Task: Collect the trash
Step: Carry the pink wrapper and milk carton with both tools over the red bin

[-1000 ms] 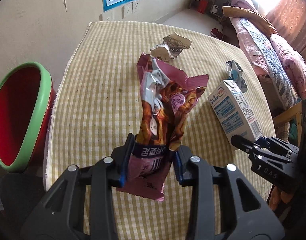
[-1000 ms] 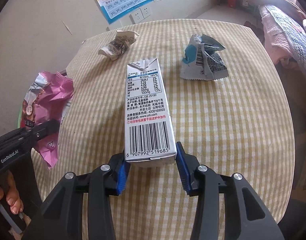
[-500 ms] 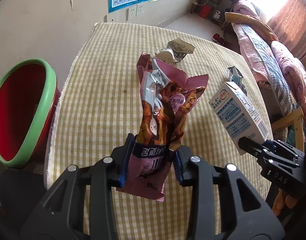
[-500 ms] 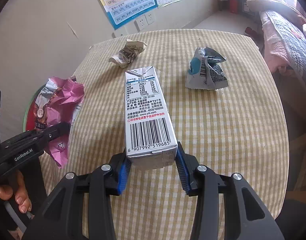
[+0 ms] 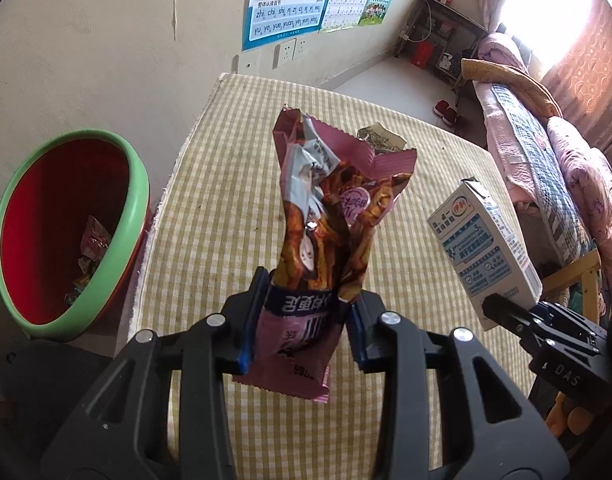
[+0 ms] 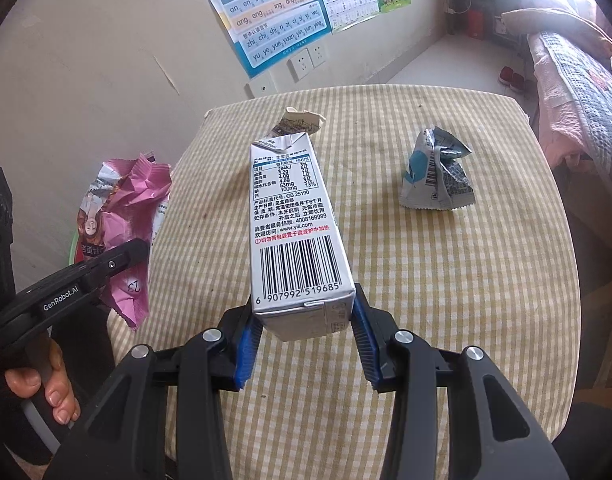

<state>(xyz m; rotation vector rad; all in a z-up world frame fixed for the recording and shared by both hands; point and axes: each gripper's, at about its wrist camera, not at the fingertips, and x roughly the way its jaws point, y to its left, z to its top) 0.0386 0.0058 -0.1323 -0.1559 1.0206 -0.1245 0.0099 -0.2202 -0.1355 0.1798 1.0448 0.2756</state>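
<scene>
My left gripper (image 5: 302,320) is shut on a pink snack wrapper (image 5: 330,216), held upright above the checked table (image 5: 226,184). My right gripper (image 6: 302,332) is shut on a white milk carton (image 6: 294,224), lifted off the table; the carton also shows in the left wrist view (image 5: 482,248). The wrapper shows at the left of the right wrist view (image 6: 122,208). A red bin with a green rim (image 5: 22,184) stands on the floor left of the table, with some trash inside. A crumpled blue-and-silver packet (image 6: 434,176) and a crumpled paper wrapper (image 6: 302,120) lie on the table.
A wall with posters (image 5: 286,0) and sockets is behind the table. A bed with pink bedding (image 5: 546,152) stands to the right. A wooden chair part (image 5: 582,280) is by the table's right edge.
Both grippers have risen and pulled back with their loads. The milk carton has been lifted off the table. The bin's inside has come into fuller view.
</scene>
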